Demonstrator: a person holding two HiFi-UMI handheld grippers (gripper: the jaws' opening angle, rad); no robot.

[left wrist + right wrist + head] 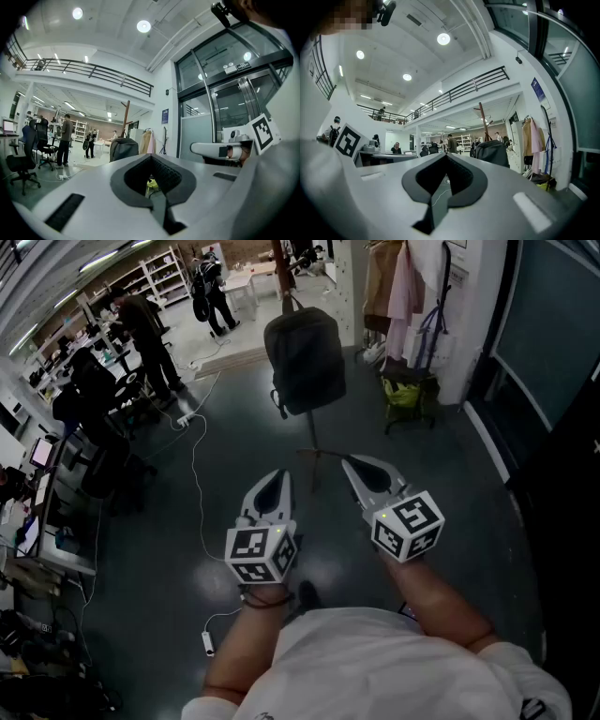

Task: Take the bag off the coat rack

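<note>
A dark backpack hangs by its top loop on a wooden coat rack, whose legs spread on the floor below it. Both grippers are held side by side short of the rack, pointing at the bag and touching nothing. My left gripper is shut and empty, and so is my right gripper. The left gripper view has the backpack beyond the closed jaw tips, left of them. In the right gripper view the backpack hangs right of the tips.
Garments hang at the right wall above a yellow-green bag on a low stand. A white cable with a power strip runs over the grey floor. Office chairs and standing people are at the left. Glass doors stand at the right.
</note>
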